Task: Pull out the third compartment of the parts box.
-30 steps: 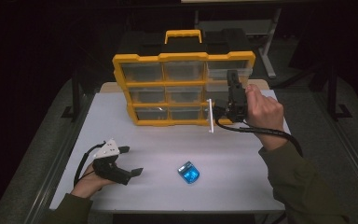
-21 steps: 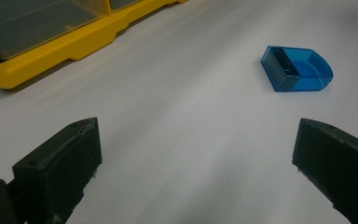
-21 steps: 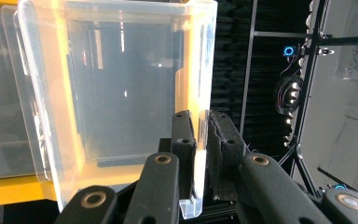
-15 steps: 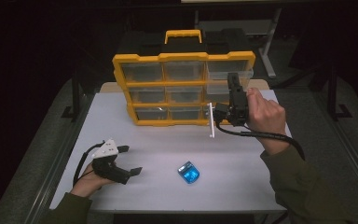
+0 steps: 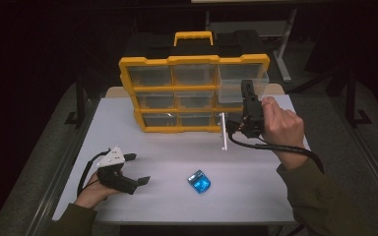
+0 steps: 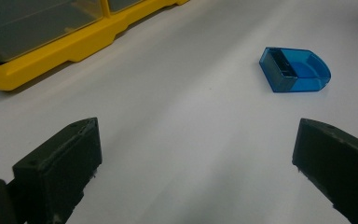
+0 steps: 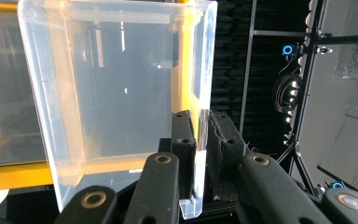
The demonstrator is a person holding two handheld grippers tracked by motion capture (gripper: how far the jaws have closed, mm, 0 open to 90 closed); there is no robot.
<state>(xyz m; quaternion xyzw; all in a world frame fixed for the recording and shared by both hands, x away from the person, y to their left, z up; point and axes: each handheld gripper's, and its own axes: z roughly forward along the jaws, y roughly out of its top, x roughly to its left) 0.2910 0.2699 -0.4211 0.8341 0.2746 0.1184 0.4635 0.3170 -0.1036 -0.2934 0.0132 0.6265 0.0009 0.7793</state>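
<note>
A yellow organizer (image 5: 193, 61) with clear drawers stands upright at the back of the white table (image 5: 256, 196). Its top right clear drawer (image 5: 232, 92) sticks out of its slot. My right gripper (image 5: 246, 88) points upward and is shut on that drawer's thin wall; in the right gripper view the clear drawer (image 7: 121, 84) sits pinched at one edge between the pads of my right gripper (image 7: 204, 133). My left gripper (image 5: 138, 168) rests at the front left of the table, open and holding nothing. Ahead of my left gripper (image 6: 196, 158) lies a small blue translucent box (image 6: 294, 70), which is at the front middle (image 5: 199, 182).
A thin white rod (image 5: 223, 132) lies by the organizer's lower right corner. The organizer's yellow base (image 6: 51, 60) is to the far left in the left gripper view. Dark stands and a frame surround the table. Bare tabletop lies between the two hands.
</note>
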